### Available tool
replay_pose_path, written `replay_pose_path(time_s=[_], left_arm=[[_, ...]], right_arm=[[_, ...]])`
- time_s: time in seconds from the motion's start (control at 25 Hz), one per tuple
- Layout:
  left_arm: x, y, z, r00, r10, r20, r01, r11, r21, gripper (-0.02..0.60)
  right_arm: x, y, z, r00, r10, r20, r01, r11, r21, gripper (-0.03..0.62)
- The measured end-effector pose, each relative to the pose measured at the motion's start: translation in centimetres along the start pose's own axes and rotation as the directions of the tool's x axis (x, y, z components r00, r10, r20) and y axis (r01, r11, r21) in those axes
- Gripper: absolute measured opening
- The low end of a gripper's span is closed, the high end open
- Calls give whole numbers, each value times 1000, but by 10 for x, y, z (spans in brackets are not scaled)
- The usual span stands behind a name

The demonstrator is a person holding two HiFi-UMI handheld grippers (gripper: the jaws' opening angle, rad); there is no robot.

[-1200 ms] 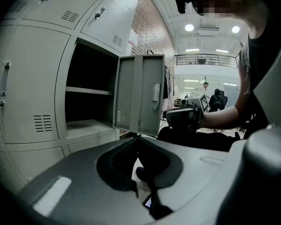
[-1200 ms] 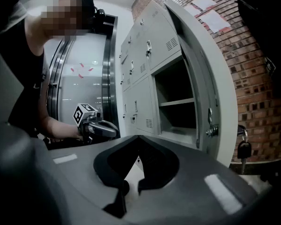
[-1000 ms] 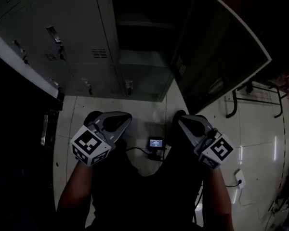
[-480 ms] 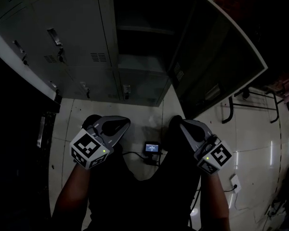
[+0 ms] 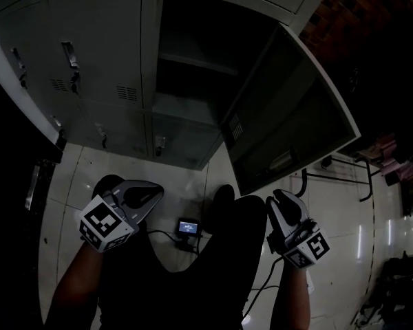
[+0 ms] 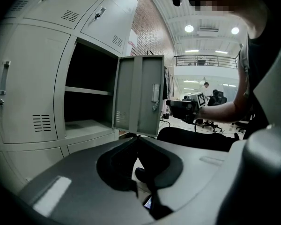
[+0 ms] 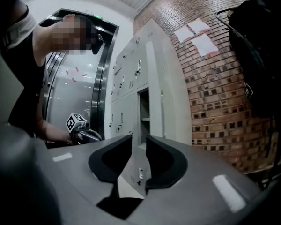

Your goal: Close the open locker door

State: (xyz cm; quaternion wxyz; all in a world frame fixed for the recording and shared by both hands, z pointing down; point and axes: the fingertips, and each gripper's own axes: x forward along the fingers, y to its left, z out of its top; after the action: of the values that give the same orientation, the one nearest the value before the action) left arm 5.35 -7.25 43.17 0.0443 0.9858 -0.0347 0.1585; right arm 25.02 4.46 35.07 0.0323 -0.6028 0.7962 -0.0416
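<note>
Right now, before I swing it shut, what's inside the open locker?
The open locker has one shelf across it and a bottom panel with nothing showing on it. The shelf's top and the back wall are too dark to check.

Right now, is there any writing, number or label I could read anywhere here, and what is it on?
Nothing here can be read.
Paper sheets on the brick wall: print too small to read.
Small lit screen on the floor: too small to read.
Marker cubes: black-and-white square patterns, no letters.
Open locker door: no legible label or number.
</note>
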Motion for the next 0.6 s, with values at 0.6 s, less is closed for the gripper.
replay_pose_path(time_s=[0.6], left_arm=[[2, 0, 0, 1000, 3, 4, -3, 1000, -4, 12]], right_arm=[[37, -23, 30, 957, 286, -45, -289, 954, -77, 169]])
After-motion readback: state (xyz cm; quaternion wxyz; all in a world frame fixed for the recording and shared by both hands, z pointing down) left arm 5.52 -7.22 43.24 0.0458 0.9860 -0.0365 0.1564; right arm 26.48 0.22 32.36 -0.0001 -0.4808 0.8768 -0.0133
